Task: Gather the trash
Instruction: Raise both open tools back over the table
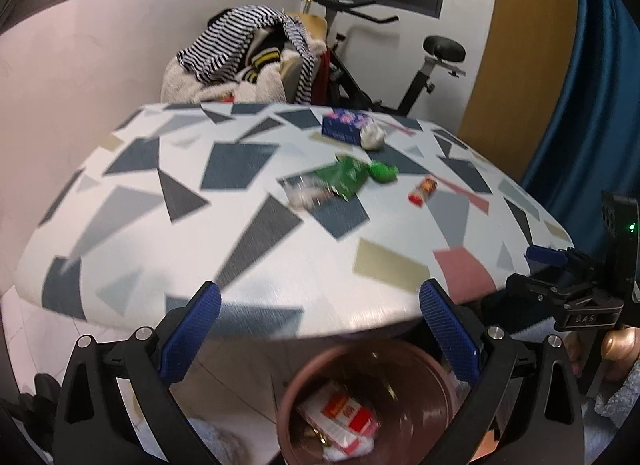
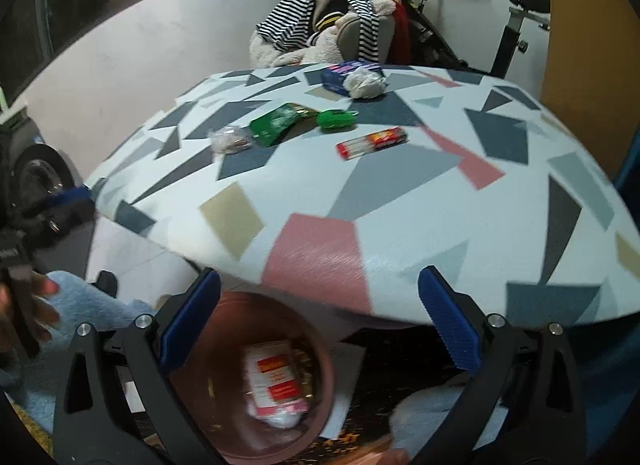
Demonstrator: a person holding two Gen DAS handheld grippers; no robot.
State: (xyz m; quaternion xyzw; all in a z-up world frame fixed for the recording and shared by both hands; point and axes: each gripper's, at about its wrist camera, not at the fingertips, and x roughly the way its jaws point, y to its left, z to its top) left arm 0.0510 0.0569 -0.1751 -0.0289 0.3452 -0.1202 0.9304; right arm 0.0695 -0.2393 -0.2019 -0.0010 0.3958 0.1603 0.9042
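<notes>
Left gripper (image 1: 320, 329), right gripper (image 2: 320, 325) — both spread wide, empty — above brown bin (image 1: 420, 369) holding red-white wrapper (image 2: 276, 377) below table edge (image 1: 320, 317). Mid-table: green packet (image 2: 276, 123), red wrapper (image 2: 372, 141). Far edge: blue box (image 2: 340, 75). Right view alone resolves clear wrapper (image 2: 230, 139).

Your left wrist camera looks forward past its own open blue-padded left gripper (image 1: 320, 329), from low at the near edge of the round table with the geometric patterned cloth (image 1: 256, 225), facing across it toward the white wall. The brown round plastic bin (image 1: 424, 377) sits close below the lens. Your right wrist camera looks the same way past the right gripper (image 2: 320, 325), set further right, so the bin falls lower left. Both views share the tabletop, the bin, the green crumpled wrapper (image 1: 344, 177) and the striped clothes pile (image 2: 320, 9). Each view catches the other gripper at its edge.
</notes>
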